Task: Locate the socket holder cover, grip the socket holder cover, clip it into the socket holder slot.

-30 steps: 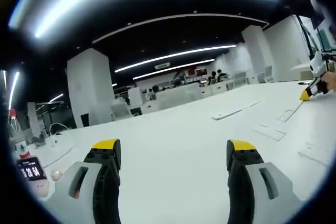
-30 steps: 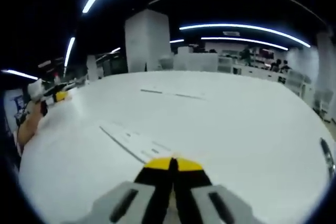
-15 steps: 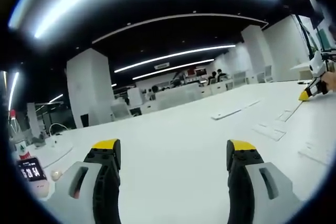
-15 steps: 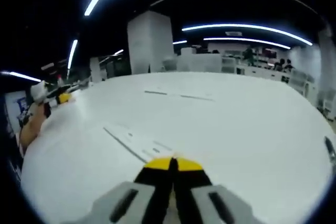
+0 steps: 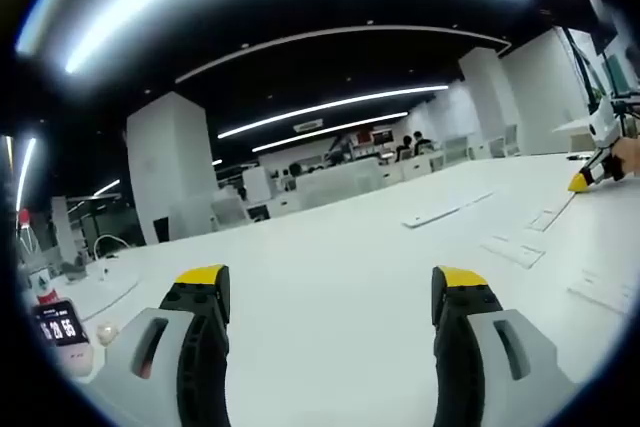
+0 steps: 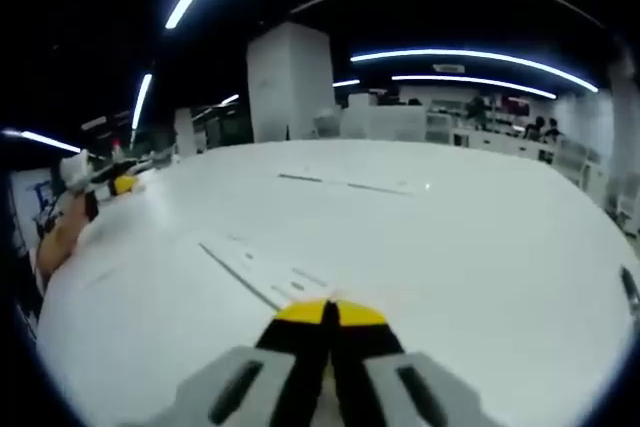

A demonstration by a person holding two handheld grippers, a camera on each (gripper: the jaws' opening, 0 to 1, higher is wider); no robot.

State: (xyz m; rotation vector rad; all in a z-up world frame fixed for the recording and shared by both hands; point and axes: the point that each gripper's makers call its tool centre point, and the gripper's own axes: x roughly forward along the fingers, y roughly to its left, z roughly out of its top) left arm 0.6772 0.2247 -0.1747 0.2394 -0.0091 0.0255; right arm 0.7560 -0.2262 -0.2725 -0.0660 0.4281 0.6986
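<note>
I see my left gripper (image 5: 335,292) jaws wide over the white table (image 5: 350,247), right gripper (image 6: 330,313) jaws closed, lower centre, holding nothing visible.

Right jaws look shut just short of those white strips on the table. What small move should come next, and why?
Probably open the right gripper first, then ease it forward and down toward the long white strip lying flat on the white table. Its jaws are closed with nothing between them, so they cannot take the part yet. The left gripper is open, hovering above bare tabletop.
</note>
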